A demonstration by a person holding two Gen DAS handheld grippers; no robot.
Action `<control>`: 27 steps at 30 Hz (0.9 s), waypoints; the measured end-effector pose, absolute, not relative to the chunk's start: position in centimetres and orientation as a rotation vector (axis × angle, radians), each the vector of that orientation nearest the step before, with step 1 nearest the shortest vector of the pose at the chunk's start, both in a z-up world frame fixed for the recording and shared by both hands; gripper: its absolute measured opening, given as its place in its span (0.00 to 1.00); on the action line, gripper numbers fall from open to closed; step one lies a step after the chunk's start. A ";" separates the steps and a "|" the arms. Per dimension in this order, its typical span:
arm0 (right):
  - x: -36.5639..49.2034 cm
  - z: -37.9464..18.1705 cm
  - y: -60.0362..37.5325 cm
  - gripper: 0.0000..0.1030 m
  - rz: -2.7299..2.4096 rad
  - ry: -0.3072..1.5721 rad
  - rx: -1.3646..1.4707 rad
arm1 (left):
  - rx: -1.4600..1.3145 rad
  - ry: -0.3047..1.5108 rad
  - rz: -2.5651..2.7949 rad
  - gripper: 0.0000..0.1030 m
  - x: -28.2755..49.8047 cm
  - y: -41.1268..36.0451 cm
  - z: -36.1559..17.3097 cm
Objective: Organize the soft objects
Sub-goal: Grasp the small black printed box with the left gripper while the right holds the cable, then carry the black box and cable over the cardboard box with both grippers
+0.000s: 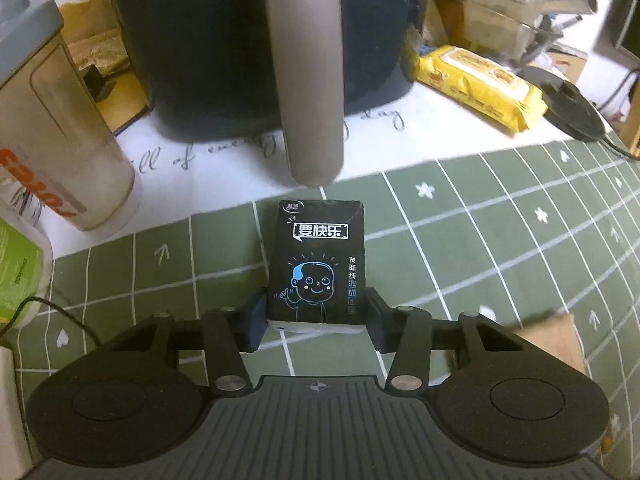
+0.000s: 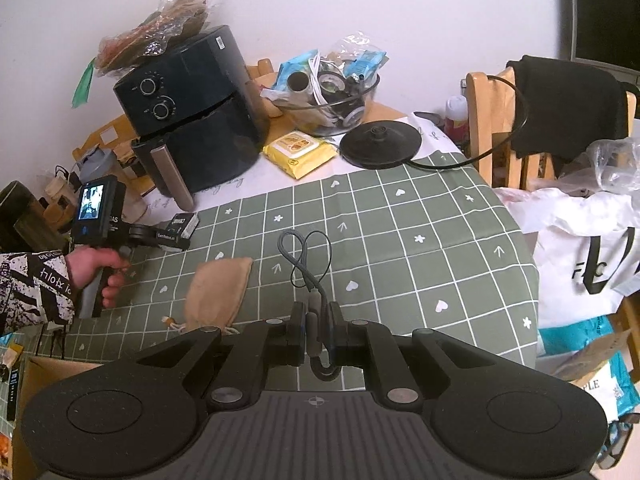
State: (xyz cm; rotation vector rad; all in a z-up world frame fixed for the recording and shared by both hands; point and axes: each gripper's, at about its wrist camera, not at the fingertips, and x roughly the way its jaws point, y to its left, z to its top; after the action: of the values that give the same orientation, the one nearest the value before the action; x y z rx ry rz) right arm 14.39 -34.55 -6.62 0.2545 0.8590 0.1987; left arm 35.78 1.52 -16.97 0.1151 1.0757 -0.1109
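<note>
My left gripper (image 1: 316, 318) is shut on a black tissue pack (image 1: 318, 264) with a cartoon face, held low over the green checked tablecloth (image 1: 480, 240) in front of the air fryer. In the right wrist view the left gripper (image 2: 176, 236) and the pack (image 2: 185, 222) sit at the left. My right gripper (image 2: 318, 326) is shut on a grey looped cord (image 2: 306, 264), which lies ahead on the cloth. A tan drawstring pouch (image 2: 218, 290) lies left of it; its corner shows in the left wrist view (image 1: 552, 340).
A black air fryer (image 2: 192, 120) stands at the back, its grey handle (image 1: 308, 72) close ahead of the pack. A yellow wipes pack (image 2: 298, 152), kettle base (image 2: 380, 144), glass bowl of clutter (image 2: 332, 96), a tumbler (image 1: 52, 128) and a chair (image 2: 504, 128) surround.
</note>
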 end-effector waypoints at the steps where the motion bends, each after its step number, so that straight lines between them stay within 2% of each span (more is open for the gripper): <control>1: 14.4 -6.6 -34.5 0.12 0.201 0.858 0.255 | 0.117 1.078 -0.119 0.46 35.6 1.5 -16.9; 27: 15.2 -5.2 -32.3 0.12 0.363 0.827 0.220 | -0.010 0.966 -0.176 0.45 26.4 3.2 -9.5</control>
State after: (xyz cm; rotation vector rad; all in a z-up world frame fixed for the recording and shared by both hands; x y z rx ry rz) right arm 15.22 -32.35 -5.23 0.2203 0.8269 0.3631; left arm 26.39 3.20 -9.48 -0.0103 0.9664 -0.1758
